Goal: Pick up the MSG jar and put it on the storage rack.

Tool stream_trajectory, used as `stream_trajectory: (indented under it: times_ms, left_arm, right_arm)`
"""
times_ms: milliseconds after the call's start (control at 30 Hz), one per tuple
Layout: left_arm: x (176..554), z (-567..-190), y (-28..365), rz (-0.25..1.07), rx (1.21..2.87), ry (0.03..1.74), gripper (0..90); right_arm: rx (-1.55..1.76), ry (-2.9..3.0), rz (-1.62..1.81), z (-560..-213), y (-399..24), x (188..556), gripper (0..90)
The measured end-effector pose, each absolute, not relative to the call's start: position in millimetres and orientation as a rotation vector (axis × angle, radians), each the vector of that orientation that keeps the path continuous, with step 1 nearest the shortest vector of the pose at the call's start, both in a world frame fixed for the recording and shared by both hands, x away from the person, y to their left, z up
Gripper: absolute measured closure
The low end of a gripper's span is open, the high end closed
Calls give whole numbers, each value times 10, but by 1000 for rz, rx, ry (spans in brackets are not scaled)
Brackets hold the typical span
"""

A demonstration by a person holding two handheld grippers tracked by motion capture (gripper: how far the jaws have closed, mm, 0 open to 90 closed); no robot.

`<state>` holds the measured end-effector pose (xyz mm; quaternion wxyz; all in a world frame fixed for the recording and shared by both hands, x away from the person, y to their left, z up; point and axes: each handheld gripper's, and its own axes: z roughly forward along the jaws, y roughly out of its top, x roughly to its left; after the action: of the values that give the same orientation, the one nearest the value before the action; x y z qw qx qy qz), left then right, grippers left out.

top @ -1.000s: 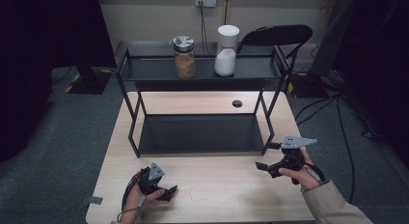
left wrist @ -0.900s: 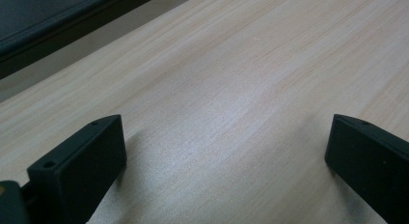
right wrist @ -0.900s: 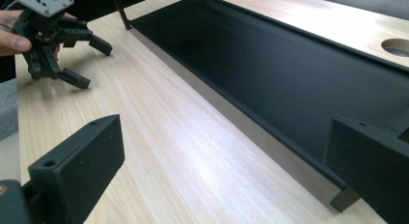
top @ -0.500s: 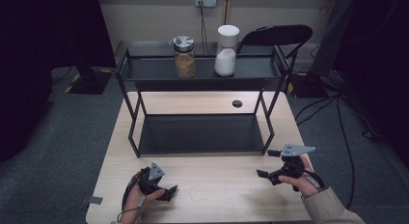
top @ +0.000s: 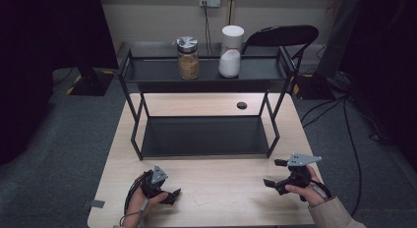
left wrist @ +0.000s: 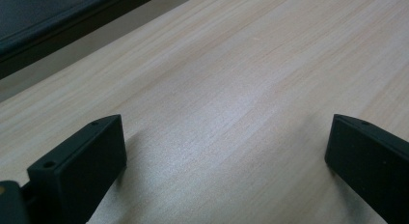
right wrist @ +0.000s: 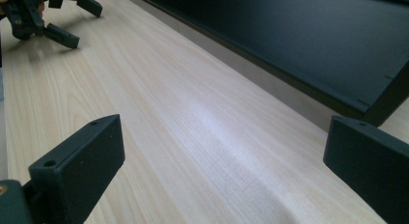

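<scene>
High view: two hand-held black two-jaw grippers are being rested on the pale wooden table [top: 216, 198], in front of the black two-tier metal shelf rack [top: 204, 134].
Left gripper [top: 169, 195]: jaws are being held wide apart, empty, just in front of the rack's left foot.
Right gripper [top: 274, 174]: jaws spread, nothing gripped, in front of the rack's right foot.
Nearest things: the metal-lidded glass jar of brown granules [top: 188, 58] and the white-capped jar of white powder [top: 231, 52] are standing on the rack's top tier, well apart from both grippers.
Step advice: a reach is probably best raised above the rack's top rail, jaws kept open.

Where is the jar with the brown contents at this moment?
In the high view, the jar stands on the top shelf of the black rack, left of the white container, far from both grippers.
</scene>
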<state>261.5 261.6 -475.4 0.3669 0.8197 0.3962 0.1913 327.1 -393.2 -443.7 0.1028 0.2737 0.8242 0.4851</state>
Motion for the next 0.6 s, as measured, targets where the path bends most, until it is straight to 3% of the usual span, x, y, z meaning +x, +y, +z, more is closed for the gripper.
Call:
stream_trajectory:
  times_ms: [600]
  left_arm:
    - [2615, -4754, 2616, 492, 2106, 1018, 0]
  right_arm:
    - [827, 2457, 1367, -4559, -3983, 3193, 0]
